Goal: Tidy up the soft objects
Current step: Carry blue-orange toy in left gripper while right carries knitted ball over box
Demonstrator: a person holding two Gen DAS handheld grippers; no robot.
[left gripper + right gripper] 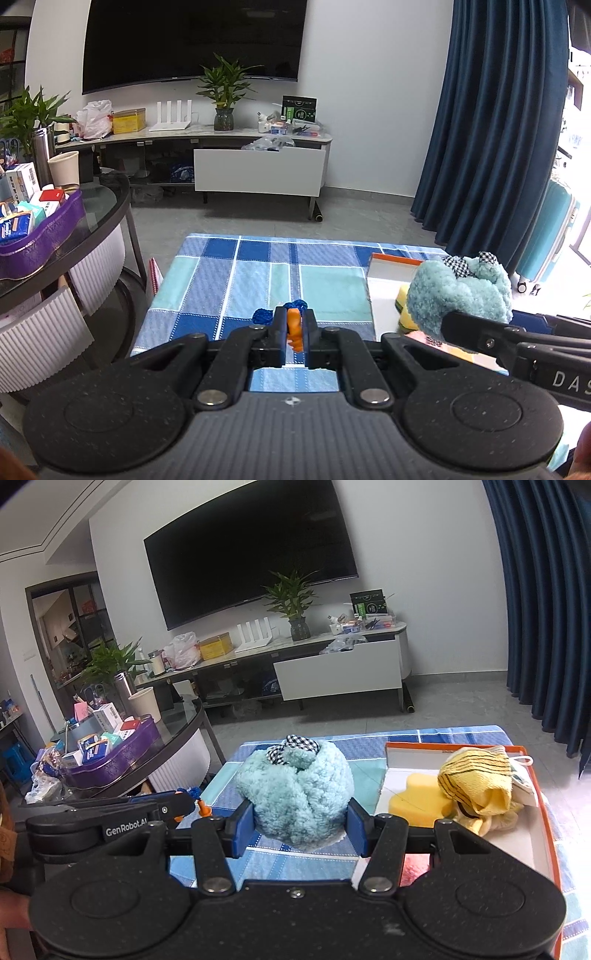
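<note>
My right gripper [301, 821] is shut on a fluffy light-blue plush toy [295, 790] with a checkered bow, held above the blue checked cloth just left of the orange-rimmed white box [541, 797]. The toy also shows in the left wrist view [458, 295]. The box holds a yellow sponge [415, 805] and a yellow striped cloth [476, 779]. My left gripper [294, 325] is shut on a small orange piece [294, 328] joined to a blue cord [291, 308], low over the cloth. It also shows in the right wrist view [184, 805].
The checked cloth [258, 273] covers a low table. A round glass table [103, 206] with a purple tray of boxes stands to the left. A TV cabinet [258, 170], plants and a blue curtain [498, 129] are behind.
</note>
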